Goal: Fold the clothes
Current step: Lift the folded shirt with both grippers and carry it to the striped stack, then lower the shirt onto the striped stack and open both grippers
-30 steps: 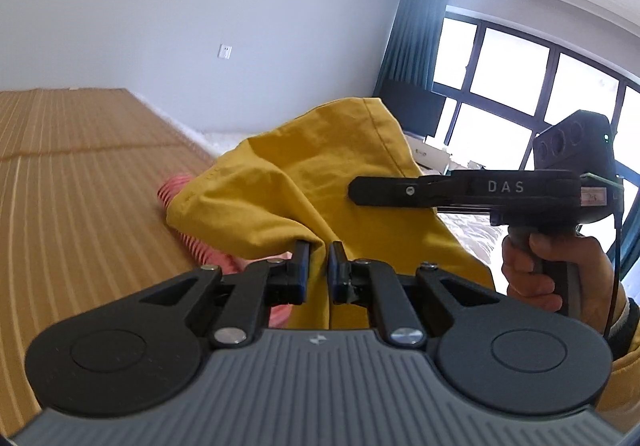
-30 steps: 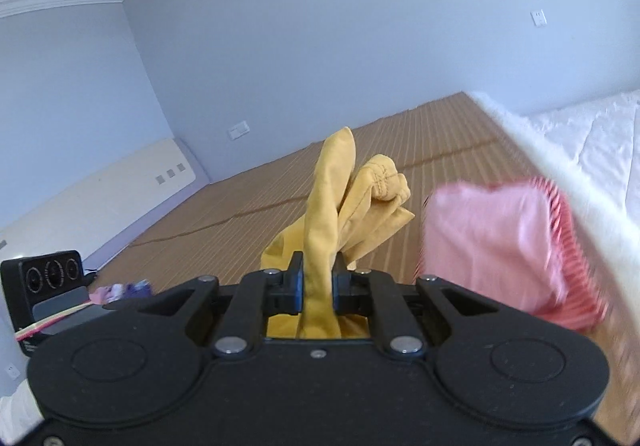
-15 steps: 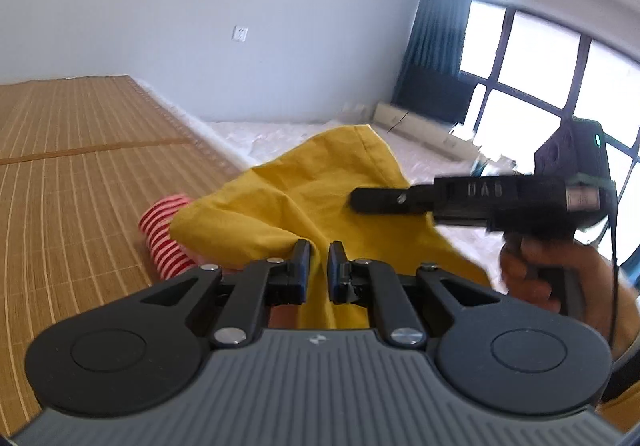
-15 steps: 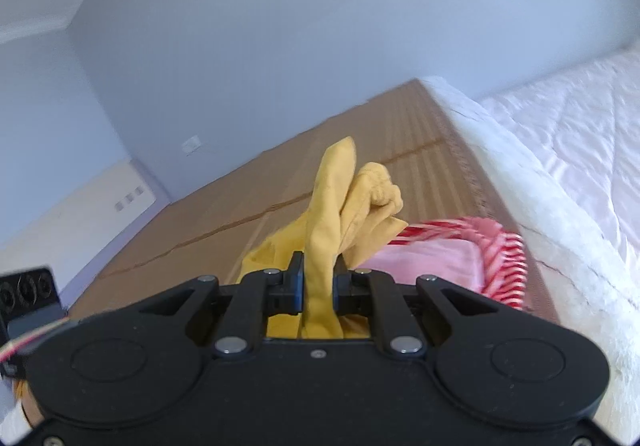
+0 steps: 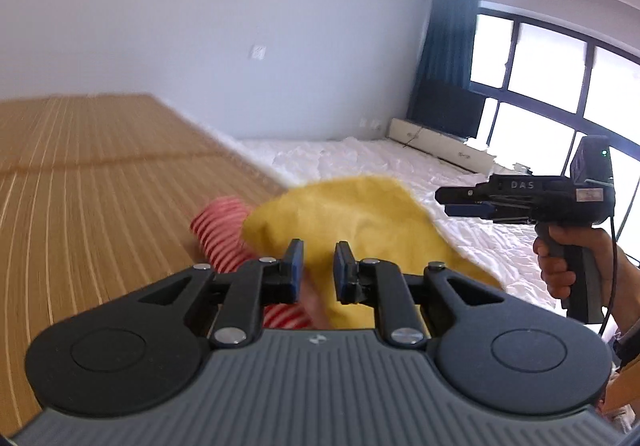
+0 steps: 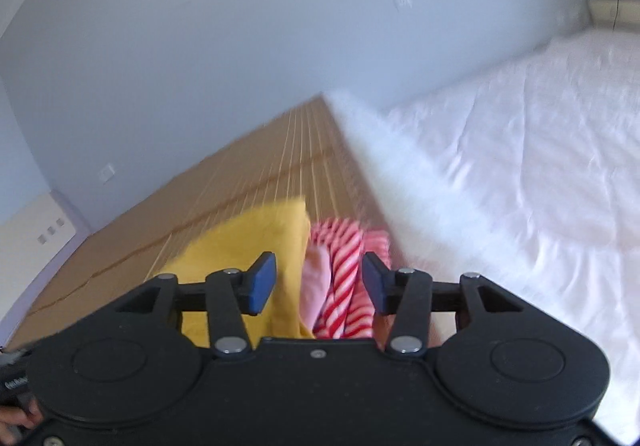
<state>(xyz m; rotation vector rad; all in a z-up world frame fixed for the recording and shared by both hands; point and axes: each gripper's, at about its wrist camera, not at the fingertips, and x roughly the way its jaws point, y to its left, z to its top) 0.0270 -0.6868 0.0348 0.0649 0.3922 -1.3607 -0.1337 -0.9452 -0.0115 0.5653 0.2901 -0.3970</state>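
Down goes the yellow garment (image 5: 352, 222), released from both grips onto the red-striped clothes (image 5: 218, 224) at the bamboo mat's (image 5: 100, 182) edge beside the white quilt (image 6: 520, 174). Left gripper (image 5: 317, 266) and right gripper (image 6: 320, 280) jaws are opening, pinching nothing.

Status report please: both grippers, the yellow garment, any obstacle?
Left gripper, right gripper: jaws opening, gripping nothing. Yellow garment released, lying partly over striped garment. No obstacle seen.
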